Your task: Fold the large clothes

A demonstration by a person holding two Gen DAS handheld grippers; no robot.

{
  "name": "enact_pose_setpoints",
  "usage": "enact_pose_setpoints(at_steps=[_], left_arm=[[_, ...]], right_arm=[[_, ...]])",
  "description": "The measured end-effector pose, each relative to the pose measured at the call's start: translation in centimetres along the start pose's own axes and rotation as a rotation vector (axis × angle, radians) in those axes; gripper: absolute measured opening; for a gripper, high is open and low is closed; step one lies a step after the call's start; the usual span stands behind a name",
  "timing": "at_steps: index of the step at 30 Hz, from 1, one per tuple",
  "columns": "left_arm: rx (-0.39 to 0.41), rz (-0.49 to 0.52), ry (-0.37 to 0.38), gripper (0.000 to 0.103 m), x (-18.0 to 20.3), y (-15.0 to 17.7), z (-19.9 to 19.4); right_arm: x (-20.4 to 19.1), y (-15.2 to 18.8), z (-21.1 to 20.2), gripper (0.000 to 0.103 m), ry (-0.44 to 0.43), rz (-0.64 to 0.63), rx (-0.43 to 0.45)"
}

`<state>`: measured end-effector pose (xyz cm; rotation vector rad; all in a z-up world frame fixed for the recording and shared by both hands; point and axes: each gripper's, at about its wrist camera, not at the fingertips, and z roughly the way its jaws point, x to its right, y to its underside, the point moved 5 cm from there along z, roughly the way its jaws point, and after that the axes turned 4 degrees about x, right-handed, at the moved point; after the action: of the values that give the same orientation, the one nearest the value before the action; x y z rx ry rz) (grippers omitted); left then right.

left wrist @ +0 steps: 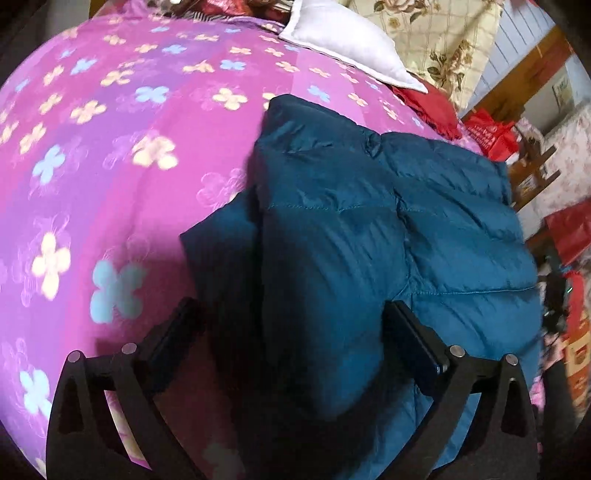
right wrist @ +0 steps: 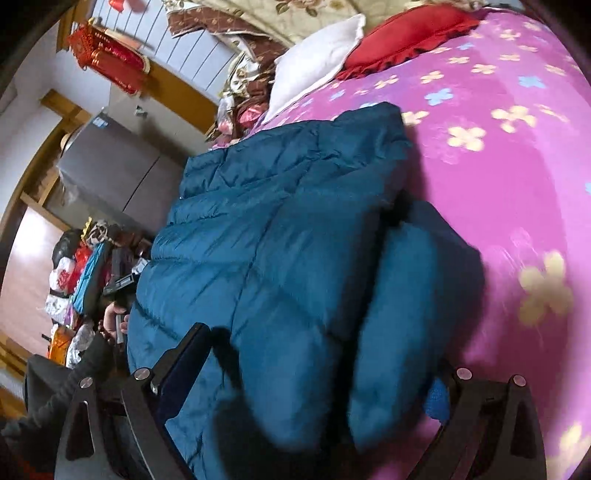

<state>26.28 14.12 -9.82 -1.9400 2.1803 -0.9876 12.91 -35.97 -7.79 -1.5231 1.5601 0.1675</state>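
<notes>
Quilted nylon, teal and puffy with stitched channels: the down jacket (left wrist: 369,236) lies on my pink flower-print bedspread (left wrist: 110,147), filling the centre and lower right of the left wrist view. Its long axis runs from the bottom of that frame up toward the white pillow (left wrist: 343,48) at the top. My left gripper (left wrist: 291,314) stands spread wide, a thick fold of jacket bulging between the black fingers; I cannot tell whether they press it. In the right wrist view the jacket (right wrist: 258,240) runs from bottom centre to upper centre, a rounded roll on its right edge. My right gripper (right wrist: 321,354) is equally wide apart, straddling that roll. Smooth red cushion (right wrist: 406,33) sits at top.
</notes>
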Motion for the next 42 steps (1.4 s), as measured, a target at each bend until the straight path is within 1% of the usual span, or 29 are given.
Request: enact_pose_setpoints(at_steps=[1,2,3,4,5,6,8,9,11,13,16,19,20,21,22,23,24,25,26,27,29,31,32,33,34,36,38,40,42], left_arm=[[0.01,0.002,0.003,0.093,0.2,0.0,0.1],[0.023,-0.011,0.025,0.073,0.4,0.3,-0.1],[0.046,-0.037,0.041,0.057,0.8,0.5,-0.6],[0.064,-0.04,0.037,0.049,1.0,0.6,-0.9],[0.088,-0.026,0.018,0.035,1.7,0.9,-1.5],[0.106,-0.009,-0.008,0.026,2.4,1.0,-2.0],[0.135,0.006,-0.063,0.018,3.7,1.2,-3.3],[0.146,0.005,-0.072,0.016,4.1,1.2,-3.8],[0.175,0.01,-0.07,0.015,5.7,1.4,-5.5],[0.192,0.024,-0.037,0.014,7.5,1.6,-6.6],[0.201,0.044,0.0,0.014,10.6,1.6,-7.1],[0.168,0.045,-0.006,0.016,11.9,1.1,-4.6],[0.144,0.032,-0.02,0.019,11.7,0.9,-3.3],[0.108,0.018,-0.046,0.026,11.1,0.9,-1.8],[0.078,-0.016,-0.068,0.032,10.5,1.0,-0.9],[0.065,-0.045,-0.069,0.038,10.1,1.1,-0.7],[0.067,-0.059,-0.059,0.04,9.8,1.1,-0.9],[0.077,-0.061,-0.06,0.042,9.6,1.3,-1.4],[0.088,-0.049,-0.081,0.046,9.4,1.4,-2.2],[0.11,-0.028,-0.117,0.054,9.3,1.4,-3.4],[0.18,0.01,-0.165,0.06,9.1,1.4,-6.2],[0.254,0.057,-0.216,0.067,9.5,1.5,-9.2],[0.299,0.087,-0.241,0.074,10.1,1.7,-11.1],[0.334,0.112,-0.255,0.083,10.6,1.9,-12.6],[0.373,0.142,-0.266,0.086,11.5,2.5,-14.2],[0.421,0.207,-0.292,0.097,13.6,4.4,-16.6],[0.454,0.256,-0.309,0.102,15.4,6.2,-17.9],[0.481,0.302,-0.356,0.102,17.1,8.5,-18.6],[0.49,0.352,-0.38,0.102,18.8,10.9,-18.7]], right_arm=[[-0.2,-0.3,0.5,0.098,0.013,-0.009,-0.008],[-0.4,-0.4,0.8,0.095,0.026,-0.016,-0.014],[-0.8,-0.6,1.2,0.084,0.054,-0.034,-0.024],[-1.1,-0.6,1.4,0.078,0.076,-0.045,-0.032],[-1.5,-0.6,1.2,0.065,0.085,-0.057,-0.017],[-2.1,-0.8,0.8,0.048,0.096,-0.082,0.0],[-3.5,-1.2,-0.5,0.036,0.122,-0.13,0.032],[-4.2,-1.4,-1.1,0.032,0.141,-0.153,0.044],[-5.8,-2.0,-3.1,0.028,0.183,-0.202,0.071],[-6.5,-3.0,-5.2,0.028,0.208,-0.23,0.092],[-5.3,-3.7,-7.6,0.027,0.244,-0.229,0.082],[-2.5,-3.0,-8.3,0.028,0.262,-0.186,0.037],[-1.6,-2.7,-7.9,0.031,0.266,-0.162,0.028],[-0.1,-2.1,-7.4,0.044,0.28,-0.108,0.007],[1.2,-1.3,-7.1,0.051,0.299,-0.041,-0.017],[1.9,-0.7,-7.0,0.057,0.298,0.006,-0.029],[2.3,-0.3,-7.2,0.059,0.288,0.053,-0.031],[2.3,-0.2,-7.9,0.06,0.296,0.07,-0.023],[2.0,-0.2,-8.6,0.063,0.311,0.067,-0.017],[1.6,-0.2,-9.4,0.065,0.338,0.059,-0.014],[0.4,0.1,-11.7,0.065,0.395,0.04,-0.005],[-1.9,0.3,-14.8,0.065,0.451,0.001,0.064],[-2.3,0.5,-16.2,0.067,0.472,-0.012,0.094],[-3.4,1.0,-17.4,0.076,0.504,-0.03,0.123],[-5.3,1.7,-18.8,0.08,0.552,-0.058,0.162],[-8.0,3.3,-20.4,0.094,0.619,-0.095,0.221],[-10.2,5.0,-20.8,0.097,0.644,-0.115,0.245],[-12.3,7.6,-20.5,0.097,0.668,-0.123,0.25],[-13.6,9.9,-20.0,0.097,0.685,-0.12,0.24]])
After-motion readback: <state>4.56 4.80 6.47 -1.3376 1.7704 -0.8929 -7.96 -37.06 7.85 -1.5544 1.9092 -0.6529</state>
